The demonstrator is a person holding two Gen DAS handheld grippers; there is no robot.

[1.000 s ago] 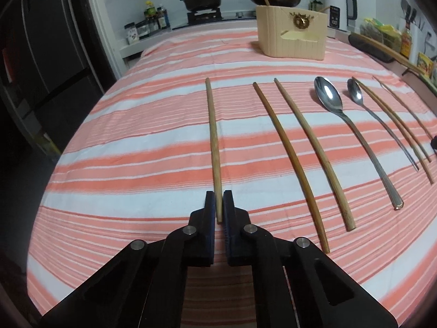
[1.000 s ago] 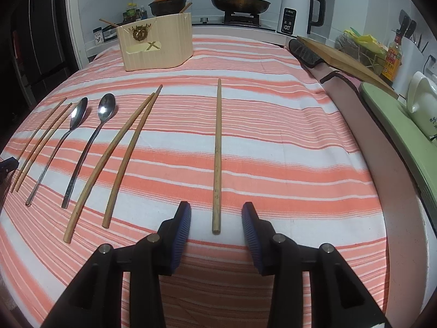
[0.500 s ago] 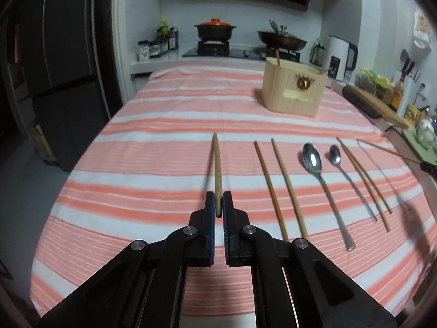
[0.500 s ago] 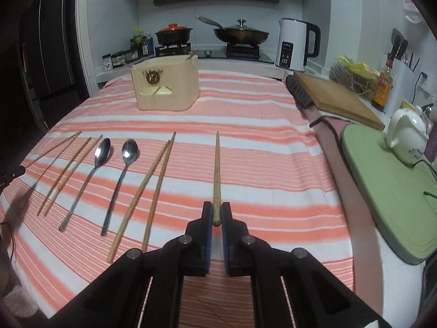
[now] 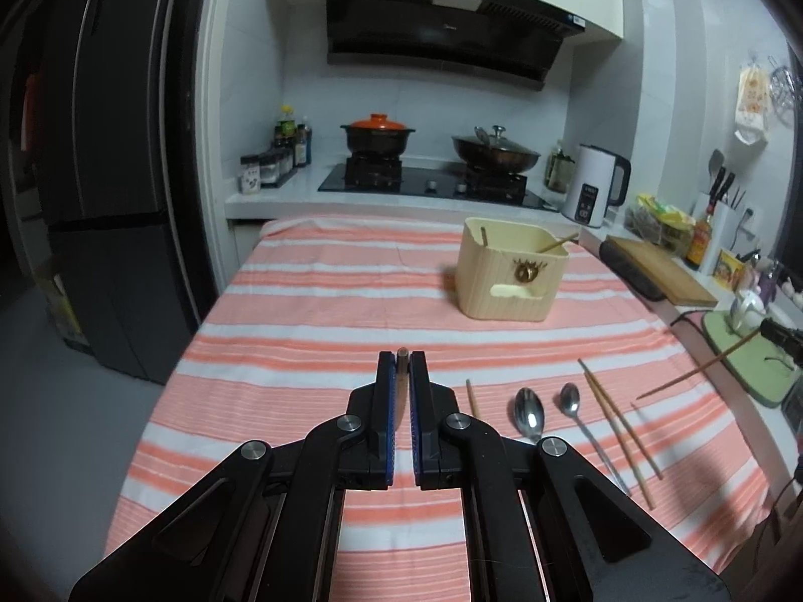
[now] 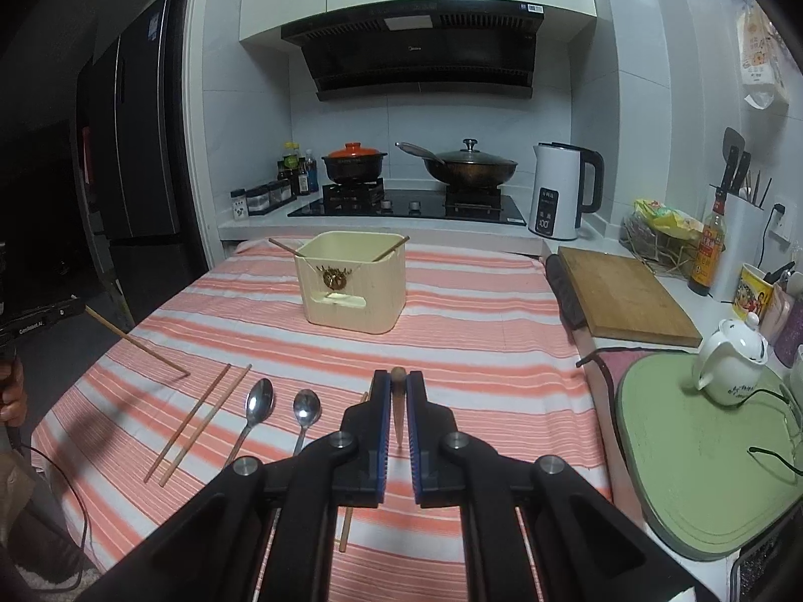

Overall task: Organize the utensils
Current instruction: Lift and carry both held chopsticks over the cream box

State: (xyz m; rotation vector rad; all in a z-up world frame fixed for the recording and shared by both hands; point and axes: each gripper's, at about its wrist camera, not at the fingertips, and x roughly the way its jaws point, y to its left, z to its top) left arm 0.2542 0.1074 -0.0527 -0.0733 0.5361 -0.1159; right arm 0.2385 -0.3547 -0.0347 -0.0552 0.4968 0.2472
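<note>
Above the striped tablecloth, the left gripper and right gripper, a second ago down at cloth level, are each clamped on one raised chopstick. The right jaws have just closed around theirs. Both sticks seem ready to carry to the cream utensil holder; spoons and other chopsticks remain on the cloth.

A dim kitchen is lit from overhead, with cool, flat light. Straight lines are bent by strong fisheye distortion, and the corners are blackened. Soft shadows are cast on the table. Glare is seen on a spoon.
</note>
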